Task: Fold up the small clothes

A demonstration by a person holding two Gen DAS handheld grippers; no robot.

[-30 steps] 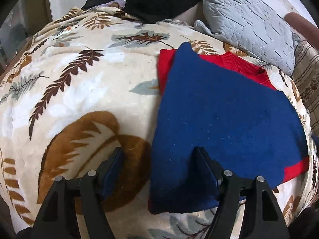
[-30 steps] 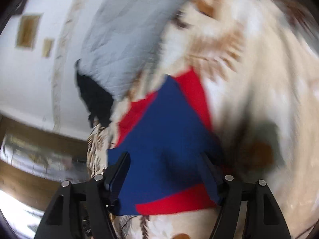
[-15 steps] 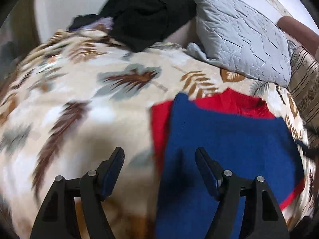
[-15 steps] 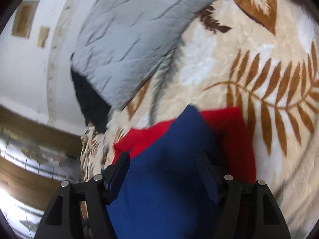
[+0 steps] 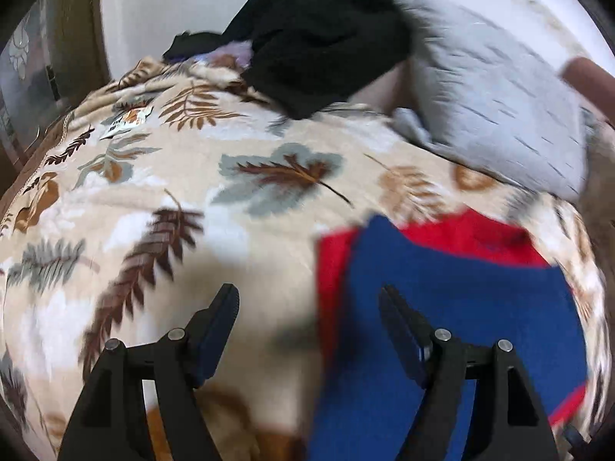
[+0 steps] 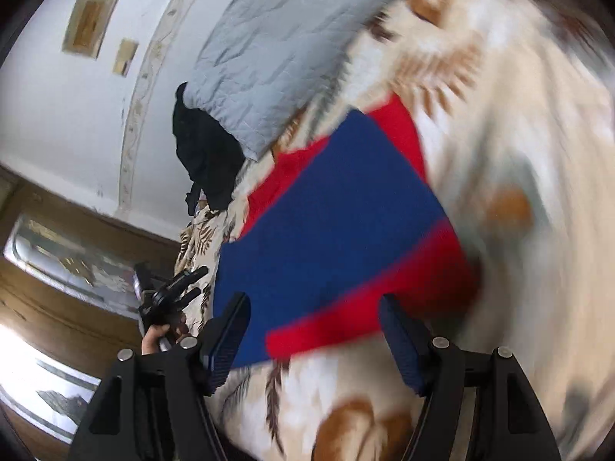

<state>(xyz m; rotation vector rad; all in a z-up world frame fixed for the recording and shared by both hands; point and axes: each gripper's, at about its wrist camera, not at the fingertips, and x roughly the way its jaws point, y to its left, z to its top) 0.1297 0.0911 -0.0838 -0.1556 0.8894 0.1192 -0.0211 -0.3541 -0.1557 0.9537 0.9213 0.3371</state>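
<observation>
Facing down from the left wrist view, the left gripper [image 5: 307, 307] stands wide with nothing between its jaws; its left finger lies over the leaf-print blanket [image 5: 161, 199], its right finger over the folded blue and red garment [image 5: 453, 292]; the garment lies flat on the blanket in the lower right of the frame, a red band showing along its upper and left edges; a black clothes pile [image 5: 326, 34] sits at the upper centre; a grey quilted pillow [image 5: 499, 107] lies at the upper right, its near edge close to the garment.

From the right wrist view, the right gripper [image 6: 313, 322] also stands wide and grips nothing; the blue and red garment [image 6: 338, 223] occupies the centre of the frame, its red hem just above the fingertips; whether the fingers touch the cloth cannot be told; the pillow [image 6: 276, 46] lies at the upper centre; the black pile [image 6: 203, 153] adjoins it at left; the left gripper [image 6: 173, 292], held by a hand [image 6: 157, 336], appears at the lower left beside the garment's edge.
</observation>
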